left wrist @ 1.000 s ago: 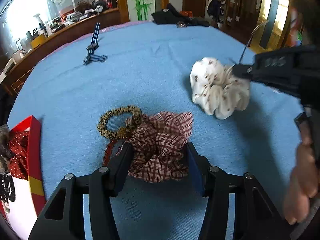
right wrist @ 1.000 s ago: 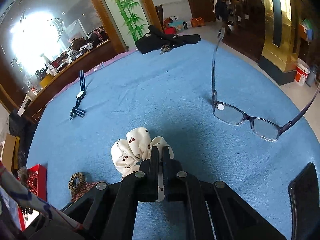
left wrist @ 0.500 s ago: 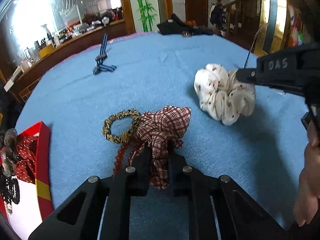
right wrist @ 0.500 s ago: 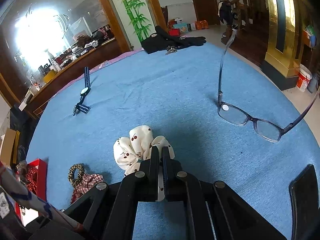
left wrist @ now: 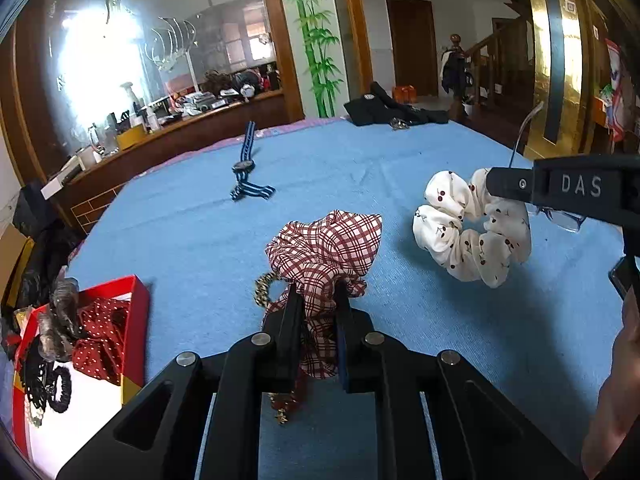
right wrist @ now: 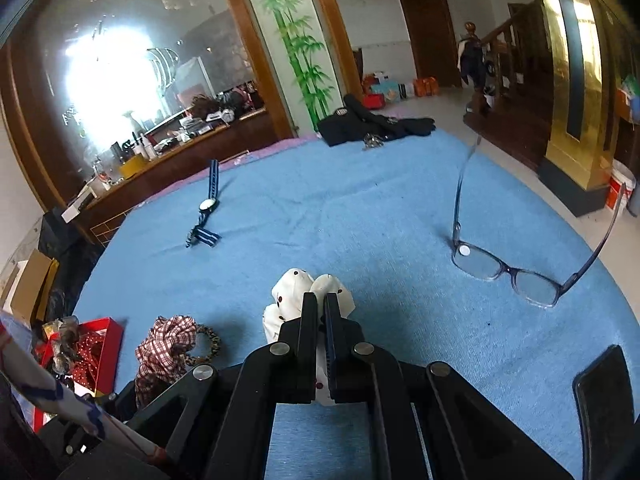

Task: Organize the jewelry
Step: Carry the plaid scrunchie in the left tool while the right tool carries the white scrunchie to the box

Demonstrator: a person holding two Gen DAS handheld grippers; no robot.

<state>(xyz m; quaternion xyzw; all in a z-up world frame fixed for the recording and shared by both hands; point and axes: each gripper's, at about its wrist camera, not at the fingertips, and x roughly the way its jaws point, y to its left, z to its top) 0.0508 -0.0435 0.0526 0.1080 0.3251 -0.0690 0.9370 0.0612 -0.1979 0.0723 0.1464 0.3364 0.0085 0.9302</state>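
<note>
Plaid scrunchie (left wrist: 324, 248) — now pinched between left gripper (left wrist: 316, 300) jaws, which stood wide around it a second ago; bunched fabric lifted off blue cloth (left wrist: 360, 168). Leopard hair tie (left wrist: 264, 292) and red bead strand (left wrist: 285, 400) dangle with it. White cherry scrunchie (right wrist: 296, 300) stays clamped in right gripper (right wrist: 319, 308), also raised. Both picks secured — next likely transfer to red box (left wrist: 138, 312) at left.

matt blue cloth table cover (left wrist: 360, 184); soft checked fabric scrunchie (left wrist: 324, 248).
</note>
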